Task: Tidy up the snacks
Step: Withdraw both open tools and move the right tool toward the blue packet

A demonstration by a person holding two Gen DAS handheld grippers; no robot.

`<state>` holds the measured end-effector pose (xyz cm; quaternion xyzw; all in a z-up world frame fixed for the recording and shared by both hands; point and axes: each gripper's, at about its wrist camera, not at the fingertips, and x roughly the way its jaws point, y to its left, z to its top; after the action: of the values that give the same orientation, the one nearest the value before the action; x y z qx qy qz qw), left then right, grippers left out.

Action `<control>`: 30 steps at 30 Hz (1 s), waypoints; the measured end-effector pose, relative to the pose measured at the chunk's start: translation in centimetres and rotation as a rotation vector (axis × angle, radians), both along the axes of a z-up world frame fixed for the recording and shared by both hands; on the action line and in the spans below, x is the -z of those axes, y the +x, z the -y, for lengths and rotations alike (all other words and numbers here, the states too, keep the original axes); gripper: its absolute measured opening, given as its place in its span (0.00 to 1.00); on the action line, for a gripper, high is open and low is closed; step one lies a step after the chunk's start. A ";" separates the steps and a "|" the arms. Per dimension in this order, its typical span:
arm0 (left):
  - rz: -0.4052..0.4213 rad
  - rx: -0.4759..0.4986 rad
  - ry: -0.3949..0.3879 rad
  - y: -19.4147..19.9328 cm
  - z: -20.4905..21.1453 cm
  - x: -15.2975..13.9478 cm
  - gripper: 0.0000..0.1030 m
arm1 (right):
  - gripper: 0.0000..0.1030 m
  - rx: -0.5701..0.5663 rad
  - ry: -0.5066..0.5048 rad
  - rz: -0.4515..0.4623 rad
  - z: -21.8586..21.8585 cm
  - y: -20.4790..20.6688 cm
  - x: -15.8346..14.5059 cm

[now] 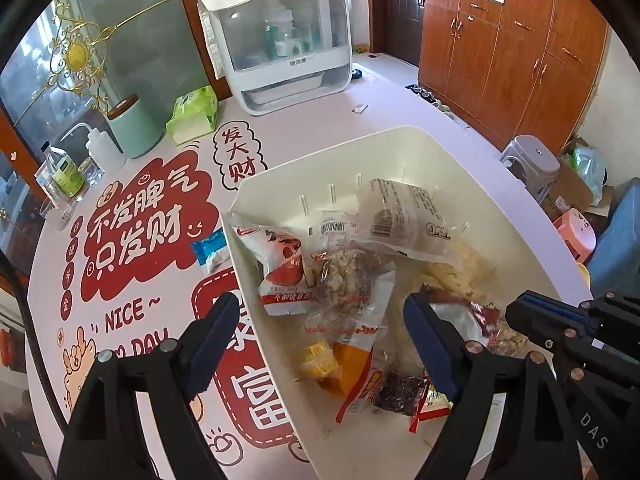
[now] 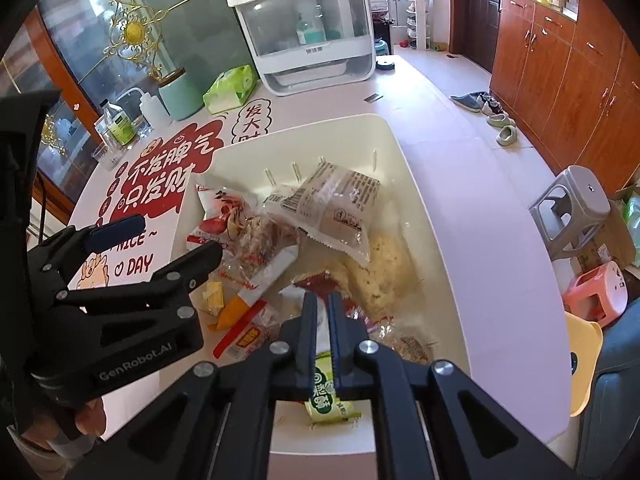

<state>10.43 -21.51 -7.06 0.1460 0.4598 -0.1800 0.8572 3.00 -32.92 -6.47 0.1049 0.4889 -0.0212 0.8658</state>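
A white bin [image 1: 400, 132] [image 2: 304, 128] on the round table holds several snack packets: a red-and-white one [image 1: 280, 272], a large clear printed one [image 1: 404, 216] [image 2: 340, 204] and an orange one [image 1: 348, 360]. My left gripper [image 1: 320, 336] [image 2: 168, 240] stands wide open astride the bin's left wall, one finger over the table mat and one inside, with nothing gripped. My right gripper [image 2: 323, 300] [image 1: 520, 312] hangs low over the near part of the bin, shut on a thin green-and-white snack packet [image 2: 328, 396]. A small blue-and-white packet [image 1: 210, 254] lies on the mat outside the bin.
At the back of the table stand a white lidded cabinet [image 1: 280, 40], a green tissue pack [image 1: 194, 114], a mint canister [image 1: 132, 128], a squeeze bottle [image 1: 104, 148] and a glass bottle [image 1: 64, 172]. Beyond the table's right edge stand a grey stool [image 2: 572, 208] and a pink stool [image 2: 596, 292].
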 end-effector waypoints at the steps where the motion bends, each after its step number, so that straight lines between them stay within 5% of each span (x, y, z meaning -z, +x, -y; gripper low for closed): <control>1: 0.002 0.001 0.003 -0.1 -0.1 0.0 0.81 | 0.06 -0.002 -0.002 -0.001 -0.1 -0.1 0.0; 14: 0.035 0.000 0.032 -2.1 -3.6 -1.6 0.85 | 0.09 -0.006 -0.002 -0.007 -2.8 -0.7 -0.7; 30: 0.089 -0.176 0.076 -1.1 -20.7 -3.7 0.86 | 0.22 -0.037 0.100 0.022 -12.9 2.7 -2.5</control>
<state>9.38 -0.77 -3.36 0.1455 0.4388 -0.0797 0.8832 5.69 -20.03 -3.92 0.1392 0.4817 0.0203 0.8650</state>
